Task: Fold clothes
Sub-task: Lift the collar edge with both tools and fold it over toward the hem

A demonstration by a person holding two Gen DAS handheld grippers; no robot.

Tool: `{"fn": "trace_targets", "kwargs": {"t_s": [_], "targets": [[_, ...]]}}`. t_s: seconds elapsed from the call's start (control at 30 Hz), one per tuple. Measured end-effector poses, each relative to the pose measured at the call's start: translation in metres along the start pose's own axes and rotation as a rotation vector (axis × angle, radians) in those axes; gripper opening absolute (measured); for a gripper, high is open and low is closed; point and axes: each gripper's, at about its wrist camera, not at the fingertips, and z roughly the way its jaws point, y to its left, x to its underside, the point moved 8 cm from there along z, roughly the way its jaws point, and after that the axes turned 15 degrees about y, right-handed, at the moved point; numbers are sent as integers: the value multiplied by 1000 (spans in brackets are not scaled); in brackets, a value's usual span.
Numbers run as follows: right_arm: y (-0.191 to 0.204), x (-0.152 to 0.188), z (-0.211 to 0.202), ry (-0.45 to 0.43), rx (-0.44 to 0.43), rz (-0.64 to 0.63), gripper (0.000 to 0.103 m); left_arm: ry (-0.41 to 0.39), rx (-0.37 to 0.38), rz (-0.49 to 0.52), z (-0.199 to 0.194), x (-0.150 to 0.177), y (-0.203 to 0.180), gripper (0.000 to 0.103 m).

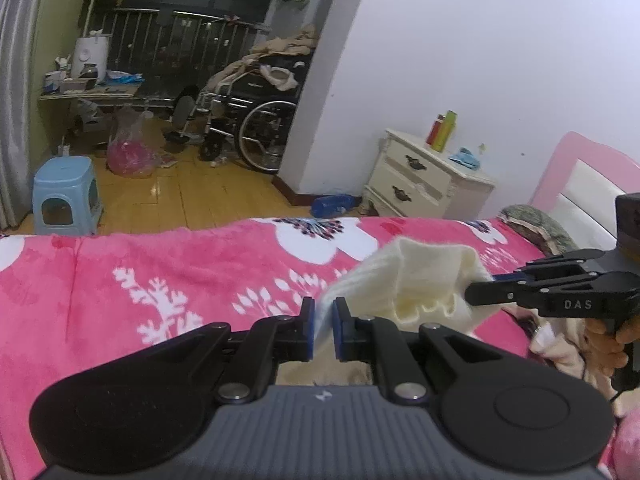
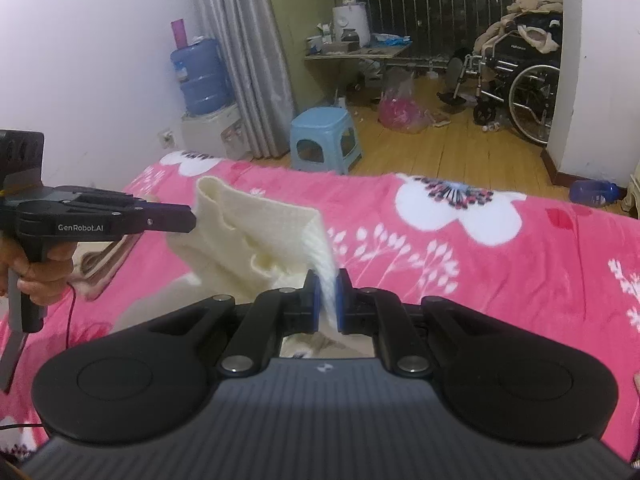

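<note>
Two hand-held grippers lift a cream knit garment [image 1: 416, 280] above a bed spread with a pink floral blanket [image 1: 160, 280] in a cluttered bedroom. Beyond the far edge of the bed lies a yellow wooden floor [image 2: 440, 152], where a light blue plastic stool [image 2: 326, 138] stands near a pink plastic bag [image 2: 400, 108]. Farther back, a wheelchair [image 2: 516, 80] piled with clothing sits before a dark railed window. A water dispenser with a blue bottle [image 2: 202, 76] stands by grey curtains [image 2: 244, 52] at the left in the right wrist view, and a cream nightstand [image 1: 428, 176] carrying bottles stands against the white wall at the right in the left wrist view, beside a pink headboard [image 1: 580, 168].

The left hand-held gripper [image 1: 323, 324] has its blue-padded fingers [image 1: 307, 328] closed to a narrow gap on one edge of the garment, the knit pinched between them. The right hand-held gripper [image 2: 328, 300] likewise clamps a bunched fold of the same garment between its nearly closed pads [image 2: 342, 304]. The fabric hangs slack between the two tools, raised clear of the blanket at its top. A person's hand [image 2: 36, 276] grips the left tool's handle, seen at the left of the right wrist view.
</note>
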Motion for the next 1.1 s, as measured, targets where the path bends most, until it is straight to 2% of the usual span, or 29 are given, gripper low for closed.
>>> {"fn": "trace_targets", "kwargs": {"t_s": [0.17, 0.2, 0.23, 0.43, 0.6, 0.67, 0.73, 0.8, 0.87, 0.97, 1.1], "targets": [[21, 30, -16, 17, 7, 22, 6, 14, 64, 4, -25, 36, -16, 9], [24, 35, -18, 21, 6, 29, 6, 19, 70, 15, -29, 44, -20, 7], [26, 41, -20, 26, 6, 35, 6, 24, 78, 27, -32, 51, -24, 0], [39, 70, -26, 51, -1, 48, 6, 55, 123, 67, -47, 90, -48, 0], [54, 83, -27, 67, 15, 51, 6, 116, 64, 155, -40, 114, -52, 5], [56, 84, -28, 63, 11, 54, 6, 141, 69, 113, -36, 118, -44, 17], [56, 85, -26, 68, 12, 49, 6, 146, 99, 24, -37, 117, -37, 25], [56, 86, -23, 73, 12, 44, 6, 132, 162, -95, -38, 110, -25, 32], [57, 89, -21, 77, 13, 37, 6, 121, 238, -218, -36, 102, -13, 49], [63, 97, -17, 89, 15, 15, 6, 117, 335, -374, -29, 90, 5, 61], [66, 103, -9, 109, 15, -10, 6, 160, 409, -484, -5, 79, 15, 65]]}}
